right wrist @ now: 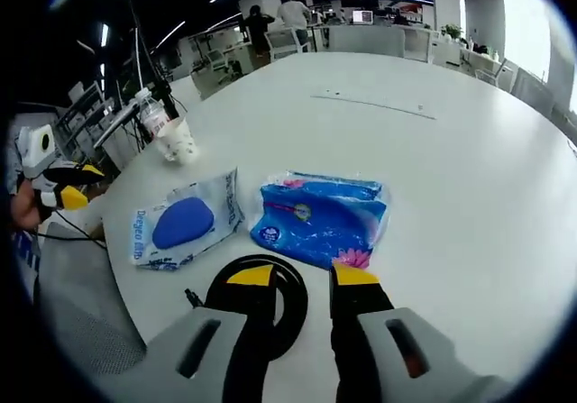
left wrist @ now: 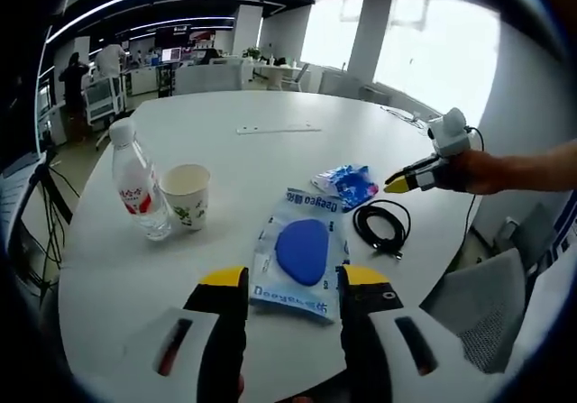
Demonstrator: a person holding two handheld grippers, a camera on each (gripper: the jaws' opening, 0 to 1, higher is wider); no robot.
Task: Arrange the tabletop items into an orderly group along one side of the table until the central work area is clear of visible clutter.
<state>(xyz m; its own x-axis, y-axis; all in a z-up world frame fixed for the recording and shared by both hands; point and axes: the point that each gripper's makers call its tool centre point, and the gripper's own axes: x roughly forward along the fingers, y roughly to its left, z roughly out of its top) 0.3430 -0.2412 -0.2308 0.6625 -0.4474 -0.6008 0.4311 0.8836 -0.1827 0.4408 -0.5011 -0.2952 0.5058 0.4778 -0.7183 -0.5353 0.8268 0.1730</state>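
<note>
A clear pouch with a blue oval pad (left wrist: 302,250) lies on the white table (left wrist: 225,155), just beyond my left gripper (left wrist: 295,279), which stands open and holds nothing. Left of it are a water bottle (left wrist: 137,182) and a paper cup (left wrist: 187,196). A blue tissue pack (left wrist: 347,185) and a coiled black cable (left wrist: 383,224) lie to the right, near my right gripper (left wrist: 403,184). In the right gripper view my right gripper (right wrist: 302,277) is open above the cable (right wrist: 257,299), close to the tissue pack (right wrist: 320,218). The pouch (right wrist: 185,223), cup (right wrist: 178,140), bottle (right wrist: 153,114) and left gripper (right wrist: 68,191) are to the left.
A thin white strip (left wrist: 278,130) lies far across the table, also seen as the strip (right wrist: 374,104). A grey chair (left wrist: 487,304) stands at the table's edge. Desks, chairs and people stand in the office behind.
</note>
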